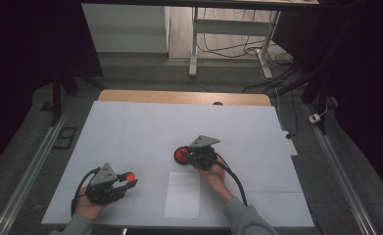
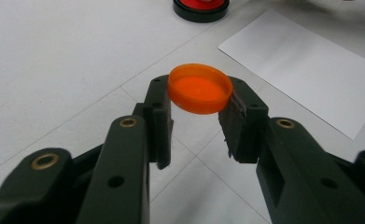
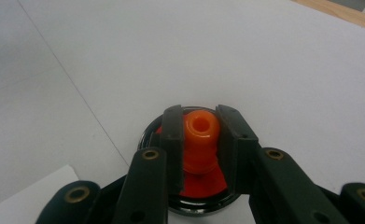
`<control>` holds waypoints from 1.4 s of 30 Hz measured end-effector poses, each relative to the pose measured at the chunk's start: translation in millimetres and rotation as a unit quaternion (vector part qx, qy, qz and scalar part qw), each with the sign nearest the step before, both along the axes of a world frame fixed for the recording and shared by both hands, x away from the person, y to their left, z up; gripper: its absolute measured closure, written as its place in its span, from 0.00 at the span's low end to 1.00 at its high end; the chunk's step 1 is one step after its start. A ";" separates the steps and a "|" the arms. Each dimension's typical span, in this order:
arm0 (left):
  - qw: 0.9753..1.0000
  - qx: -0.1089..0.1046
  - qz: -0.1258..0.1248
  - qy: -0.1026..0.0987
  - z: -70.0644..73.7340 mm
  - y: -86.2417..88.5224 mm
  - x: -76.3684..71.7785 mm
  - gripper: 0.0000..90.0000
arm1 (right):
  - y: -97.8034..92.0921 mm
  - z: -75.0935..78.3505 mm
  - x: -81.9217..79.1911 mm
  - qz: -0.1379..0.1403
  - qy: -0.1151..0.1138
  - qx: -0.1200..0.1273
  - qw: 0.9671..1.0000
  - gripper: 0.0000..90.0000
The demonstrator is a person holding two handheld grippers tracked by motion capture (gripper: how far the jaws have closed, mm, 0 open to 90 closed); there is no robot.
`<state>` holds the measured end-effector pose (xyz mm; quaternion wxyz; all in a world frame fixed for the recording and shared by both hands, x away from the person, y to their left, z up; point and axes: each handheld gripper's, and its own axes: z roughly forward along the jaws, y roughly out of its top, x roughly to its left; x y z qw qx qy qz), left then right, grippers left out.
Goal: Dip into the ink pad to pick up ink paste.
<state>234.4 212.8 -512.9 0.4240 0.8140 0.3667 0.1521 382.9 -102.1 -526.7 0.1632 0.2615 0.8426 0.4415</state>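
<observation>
My left gripper (image 1: pixel 129 181) is at the table's front left, shut on a small round orange cap (image 1: pixel 129 176). In the left gripper view the orange cap (image 2: pixel 200 88) is pinched by its rim between the two jaws of the left gripper (image 2: pixel 200 95), above the table. My right gripper (image 1: pixel 188 155) is near the table's middle, over a round black dish with a red inside (image 1: pixel 180 155). In the right gripper view the right gripper (image 3: pixel 201 116) is shut on an orange knob with a hole in its top (image 3: pixel 200 133), which stands in the black dish (image 3: pixel 203 203).
A white sheet of paper (image 1: pixel 182 195) lies at the front, between the hands. The white table top (image 1: pixel 130 127) ends at a wooden strip (image 1: pixel 179 96) at the back. Cables and a power strip (image 1: pixel 290 145) lie on the floor to the right.
</observation>
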 end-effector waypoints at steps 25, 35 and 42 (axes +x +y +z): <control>1.000 0.000 0.004 -0.002 -0.4 4.0 1.3 0.72 | -4.9 17.5 -2.8 0.015 0.000 0.034 0.999 0.80; 1.000 0.001 0.002 -0.001 -0.5 2.5 1.4 0.72 | -3.4 14.0 -0.9 0.010 0.000 0.029 1.000 0.80; 1.000 0.001 0.001 0.001 -1.0 1.7 1.2 0.72 | -0.1 8.4 0.8 0.009 0.001 0.013 1.000 0.80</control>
